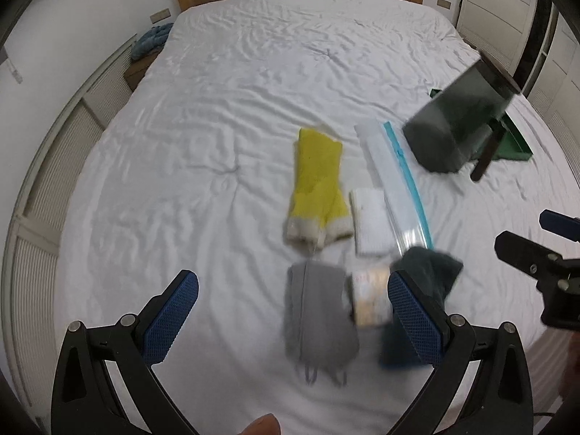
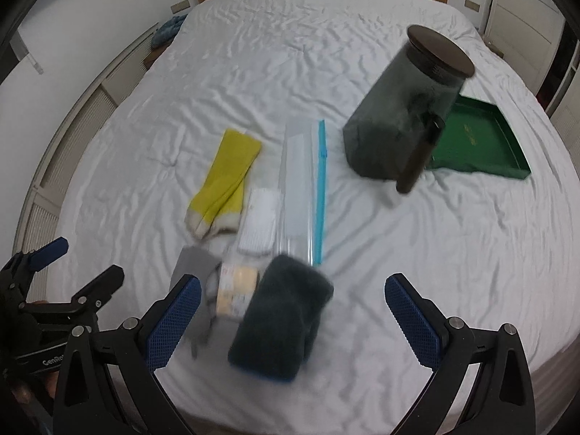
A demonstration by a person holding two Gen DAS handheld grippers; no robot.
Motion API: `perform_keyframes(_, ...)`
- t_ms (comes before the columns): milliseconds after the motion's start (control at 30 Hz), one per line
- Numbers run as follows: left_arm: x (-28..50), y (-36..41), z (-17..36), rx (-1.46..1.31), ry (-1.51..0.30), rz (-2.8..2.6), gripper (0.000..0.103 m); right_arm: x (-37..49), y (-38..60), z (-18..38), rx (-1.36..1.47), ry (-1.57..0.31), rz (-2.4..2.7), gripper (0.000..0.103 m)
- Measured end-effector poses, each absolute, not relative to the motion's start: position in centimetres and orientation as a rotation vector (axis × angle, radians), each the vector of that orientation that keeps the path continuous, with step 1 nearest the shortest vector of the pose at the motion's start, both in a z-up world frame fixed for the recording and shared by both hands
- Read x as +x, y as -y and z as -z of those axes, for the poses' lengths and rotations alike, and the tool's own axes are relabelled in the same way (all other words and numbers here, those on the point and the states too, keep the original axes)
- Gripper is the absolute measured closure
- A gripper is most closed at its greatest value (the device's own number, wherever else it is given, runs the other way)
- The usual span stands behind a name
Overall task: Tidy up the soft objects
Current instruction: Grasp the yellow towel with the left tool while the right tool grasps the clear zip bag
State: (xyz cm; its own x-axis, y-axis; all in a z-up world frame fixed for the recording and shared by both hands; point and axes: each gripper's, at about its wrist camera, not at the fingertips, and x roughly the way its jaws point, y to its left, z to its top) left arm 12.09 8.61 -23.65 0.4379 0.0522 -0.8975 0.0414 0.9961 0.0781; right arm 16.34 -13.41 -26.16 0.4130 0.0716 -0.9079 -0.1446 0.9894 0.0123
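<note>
White letters reading "GenRo", cut off after that, stood on the black body of the left gripper [image 2: 76,282] as the right wrist camera saw it. Gold marks lay on the floor of the flat green tray [image 2: 507,137], too blurred to read. The small pale packet with orange-cream printing [image 2: 235,290] also carried print, but it could not be made out.

Both views were smeared by motion. The dark smoky jar with a brown round lid [image 2: 402,108] looked tilted and hid the near left corner of the tray.

Both grippers were released, fingers spread wide and holding nothing. The left gripper [image 1: 293,311] hung over the white wrinkled bed sheet [image 1: 181,145], with the grey folded cloth [image 1: 315,326] between its blue pads and the packet just beside its right pad. The dark teal fluffy folded cloth [image 2: 282,315] lay between the fingers of the right gripper [image 2: 293,311], nearer the left one. Ahead of both lay the yellow socks with cream cuffs [image 1: 319,185], the white folded cloth [image 1: 369,221] and the clear zip bag with a blue strip [image 1: 395,177], side by side.
</note>
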Motion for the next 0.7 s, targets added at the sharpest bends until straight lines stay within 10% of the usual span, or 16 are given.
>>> perform_keyframes(700,26.5,-6.7,38.5,0.141,-1.23,-0.034,0.001,32.7,12.6,44.7,-0.087,-1.193,-0.17,0.0)
